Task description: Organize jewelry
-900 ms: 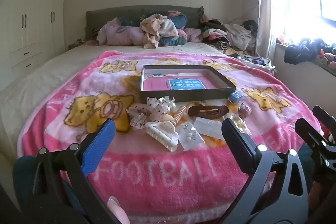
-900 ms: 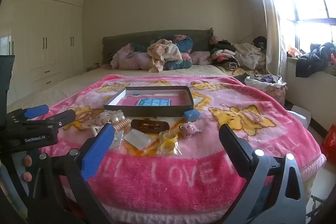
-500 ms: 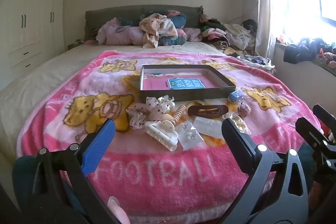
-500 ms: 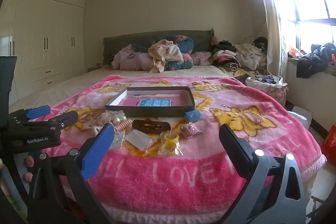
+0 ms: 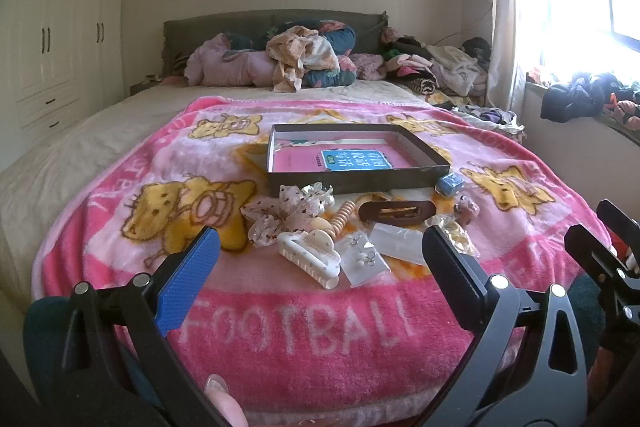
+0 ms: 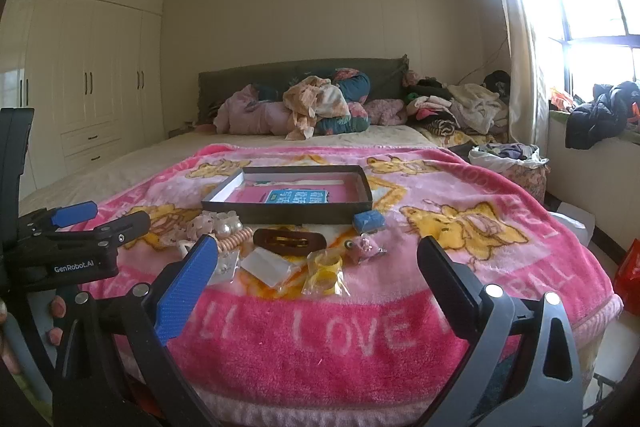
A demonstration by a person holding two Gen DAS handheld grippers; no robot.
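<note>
Both sets of jaws stand fully apart with nothing in them, poised short of the pile at the near edge of the bed, so nothing has been sorted yet. Starting at the left, the sheer spotted bow (image 5: 280, 217) is floppy and would likely snag on a fingertip and drag its neighbours. Just right of it the cream claw clip (image 5: 310, 257) touches a little clear bag of earrings (image 5: 364, 259), so a careless pinch by the left gripper (image 5: 320, 267) could lift both or flick the slippery bag off the soft pink blanket (image 5: 320, 331). The beaded bracelet (image 5: 342, 217) could roll. Further right the brown hair clip (image 5: 396, 211) lies flat and may slide instead of lifting. Beyond it the yellow bangles in a bag (image 6: 325, 269), the pink charm (image 6: 365, 247) and the blue eraser-like block (image 6: 369, 219) are small, easy for the right gripper (image 6: 318, 275) to miss. The dark box (image 5: 356, 181) sits just behind the pile, and a hard nudge could shift it. Readable writing: "FOOTBALL" and "LOVE" on the blanket, "GenRobot.AI" on the left gripper's body; the blue card (image 5: 352, 159) in the box carries characters I cannot read.
</note>
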